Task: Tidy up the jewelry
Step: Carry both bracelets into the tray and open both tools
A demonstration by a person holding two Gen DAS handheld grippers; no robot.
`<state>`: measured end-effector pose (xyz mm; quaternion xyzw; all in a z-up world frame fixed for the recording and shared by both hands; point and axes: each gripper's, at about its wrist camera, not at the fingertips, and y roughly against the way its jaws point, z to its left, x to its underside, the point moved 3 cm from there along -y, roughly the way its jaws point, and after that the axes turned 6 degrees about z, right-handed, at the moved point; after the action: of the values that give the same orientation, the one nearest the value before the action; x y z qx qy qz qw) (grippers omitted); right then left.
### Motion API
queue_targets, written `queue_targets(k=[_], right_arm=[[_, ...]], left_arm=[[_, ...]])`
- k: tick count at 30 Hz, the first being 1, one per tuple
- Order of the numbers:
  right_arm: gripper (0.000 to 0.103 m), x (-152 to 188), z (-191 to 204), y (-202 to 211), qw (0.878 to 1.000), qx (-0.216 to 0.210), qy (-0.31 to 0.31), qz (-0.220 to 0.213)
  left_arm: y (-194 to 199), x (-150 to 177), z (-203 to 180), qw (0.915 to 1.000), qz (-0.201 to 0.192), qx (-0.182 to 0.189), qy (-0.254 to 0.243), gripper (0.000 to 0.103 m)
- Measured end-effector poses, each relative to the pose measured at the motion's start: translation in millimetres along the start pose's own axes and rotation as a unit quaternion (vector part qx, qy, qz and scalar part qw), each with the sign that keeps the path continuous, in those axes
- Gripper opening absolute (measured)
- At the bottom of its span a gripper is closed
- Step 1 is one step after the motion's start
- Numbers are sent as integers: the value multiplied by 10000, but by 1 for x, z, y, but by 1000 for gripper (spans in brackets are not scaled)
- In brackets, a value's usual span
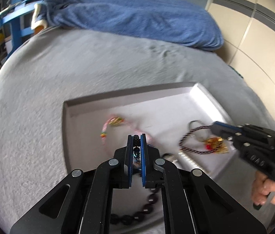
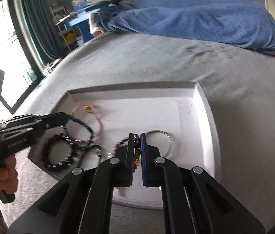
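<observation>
A white tray (image 1: 90, 107) lies on a grey bed and holds jewelry. My left gripper (image 1: 136, 136) is shut on a dark blue beaded bracelet (image 1: 136, 141), which shows as a hanging loop in the right wrist view (image 2: 86, 126). My right gripper (image 2: 136, 135) is shut on a dark purple beaded bracelet (image 2: 136, 146); in the left wrist view it (image 1: 214, 126) holds that cord loop (image 1: 188, 136) with a gold and red charm (image 1: 214, 143). A pink cord bracelet (image 1: 106, 124), a black large-bead bracelet (image 2: 56, 154) and a silver bangle (image 2: 165, 135) lie in the tray (image 2: 205, 117).
A blue blanket (image 1: 137, 17) lies at the far end of the bed (image 1: 39, 97). A blue shelf with clutter (image 1: 16, 13) stands at the far left. A window with teal curtains (image 2: 10, 39) is left of the bed. Cream wall panels (image 1: 254, 29) are on the right.
</observation>
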<state>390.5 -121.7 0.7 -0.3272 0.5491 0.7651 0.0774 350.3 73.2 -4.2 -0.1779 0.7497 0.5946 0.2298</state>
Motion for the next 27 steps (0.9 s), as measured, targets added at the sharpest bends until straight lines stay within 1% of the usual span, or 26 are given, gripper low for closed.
queue_targets(k=[6, 8, 10, 11, 12, 14, 15, 17, 18, 20, 23, 25, 27], right_arm=[[7, 6, -5, -5, 9998, 183, 45, 38], [8, 9, -6, -4, 9998, 200, 67, 29], [8, 8, -9, -1, 9998, 195, 24, -21], [8, 7, -11, 2, 9998, 195, 0, -65], [9, 6, -12, 4, 9998, 197, -19, -98], [18, 4, -15, 10, 9995, 199, -77, -218], [20, 3, -15, 13, 9994, 201, -93, -250], [22, 3, -16, 19, 9992, 209, -138, -317], [22, 4, -15, 22, 9991, 209, -151, -335], [24, 9, -12, 31, 9989, 205, -167, -393], [30, 18, -2, 45, 9987, 197, -125, -459], [31, 25, 6, 54, 9986, 198, -62, -483], [34, 33, 12, 62, 9986, 209, -19, -489]], left_arm=[[-3, 4, 9, 9997, 103, -193, 87, 8], [-1, 4, 7, 9995, 83, -305, 52, 26], [1, 4, 5, 9993, 24, -366, 18, 31], [2, 3, 4, 9994, -6, -350, -6, 32], [4, 3, 3, 9994, -31, -358, -31, 34], [8, 2, 1, 9989, -117, -436, -87, 41], [11, 1, 0, 9989, -155, -438, -102, 43], [17, 2, -1, 9985, -224, -484, -116, 56], [22, 3, -2, 9982, -288, -518, -126, 58], [31, 7, -4, 9979, -366, -522, -124, 68], [49, 18, -10, 9972, -465, -572, -118, 73], [61, 28, -16, 9965, -517, -645, -151, 77], [70, 37, -18, 9960, -550, -693, -152, 78]])
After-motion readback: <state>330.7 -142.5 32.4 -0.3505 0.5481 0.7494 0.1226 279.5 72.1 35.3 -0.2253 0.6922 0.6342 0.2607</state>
